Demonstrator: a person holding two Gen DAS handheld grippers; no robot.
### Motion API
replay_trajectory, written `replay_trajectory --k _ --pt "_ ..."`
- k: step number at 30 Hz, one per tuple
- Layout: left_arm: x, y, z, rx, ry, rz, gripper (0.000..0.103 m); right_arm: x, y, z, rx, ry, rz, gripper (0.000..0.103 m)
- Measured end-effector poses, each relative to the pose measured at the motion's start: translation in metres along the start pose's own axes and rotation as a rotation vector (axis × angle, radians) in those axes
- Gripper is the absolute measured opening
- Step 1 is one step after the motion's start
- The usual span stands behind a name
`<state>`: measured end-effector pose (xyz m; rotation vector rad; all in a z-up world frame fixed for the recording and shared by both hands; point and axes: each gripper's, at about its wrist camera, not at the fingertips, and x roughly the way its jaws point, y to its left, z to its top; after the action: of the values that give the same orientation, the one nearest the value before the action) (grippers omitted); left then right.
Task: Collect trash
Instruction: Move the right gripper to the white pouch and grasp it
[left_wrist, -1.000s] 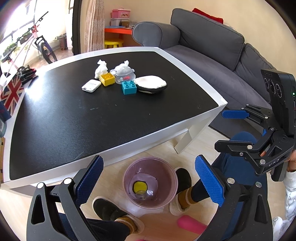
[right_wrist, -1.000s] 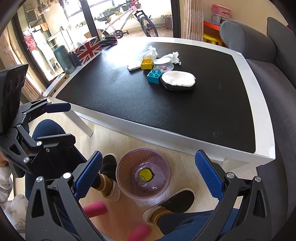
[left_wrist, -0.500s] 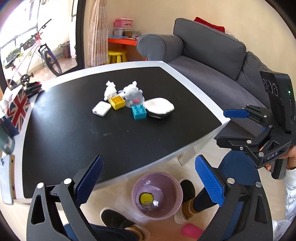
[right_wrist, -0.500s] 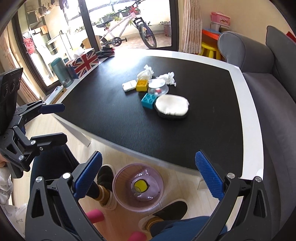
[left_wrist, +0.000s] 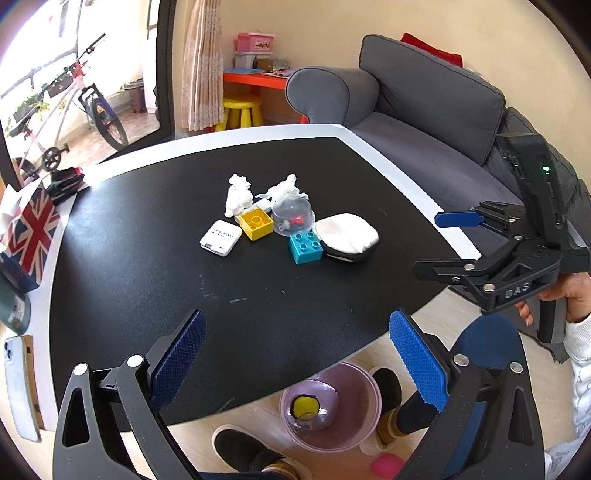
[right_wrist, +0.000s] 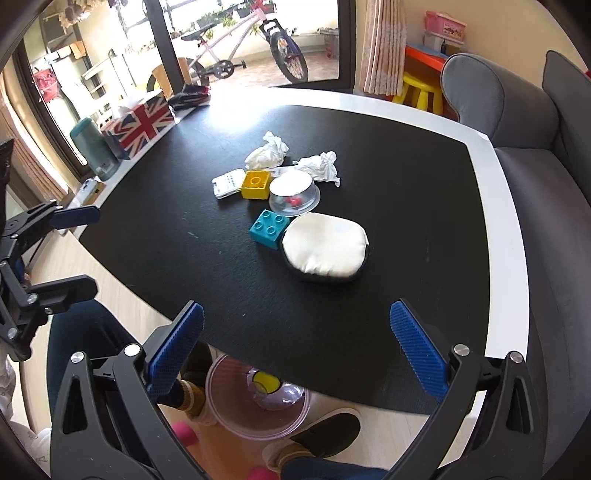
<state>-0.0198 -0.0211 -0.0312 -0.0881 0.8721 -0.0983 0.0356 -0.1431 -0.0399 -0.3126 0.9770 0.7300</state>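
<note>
1. Over the last second both of our tools have lifted away from the translucent pink round bin (left_wrist: 330, 406) on the floor and now look down on the black table top with a white rim (left_wrist: 147, 280). The bin has slid towards the bottom of both views and is half hidden under the table's near edge.
2. We judge that a drop into the bin is finished and the next piece of trash is being sought.
3. Our left gripper (left_wrist: 295, 363) has its blue pads spread wide with nothing between them. Our right gripper (right_wrist: 295, 354) is likewise spread and empty.
4. The trash left lies beyond the clear plastic dome cup (right_wrist: 294, 194) at mid-table: one crumpled white tissue (right_wrist: 266, 152) behind and left of the cup, a second crumpled white tissue (right_wrist: 320, 167) behind and right of it.
5. Around the cup sit a yellow toy brick (right_wrist: 255, 184), a teal toy brick (right_wrist: 269, 228), a small white packet (right_wrist: 228, 182) and a cream cushion-like pouch with a black edge (right_wrist: 325, 252).
6. Beyond the cup, a grey sofa (left_wrist: 424, 107) lies right and a bicycle (left_wrist: 92, 107) left.
</note>
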Motion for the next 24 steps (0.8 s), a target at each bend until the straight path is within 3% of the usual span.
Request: replay_trajectory --k 12,24 --pt "0.012 0.008 0.009 -0.011 0.018 -0.003 0.095 0.060 -0.013 0.030 -0.027 0.117 -0.003 0.099" --pt "0.020 0.021 0.012 -0.036 0.034 -0.002 0.095 0.117 -0.027 0.038 0.006 0.230 -0.006 0.099"
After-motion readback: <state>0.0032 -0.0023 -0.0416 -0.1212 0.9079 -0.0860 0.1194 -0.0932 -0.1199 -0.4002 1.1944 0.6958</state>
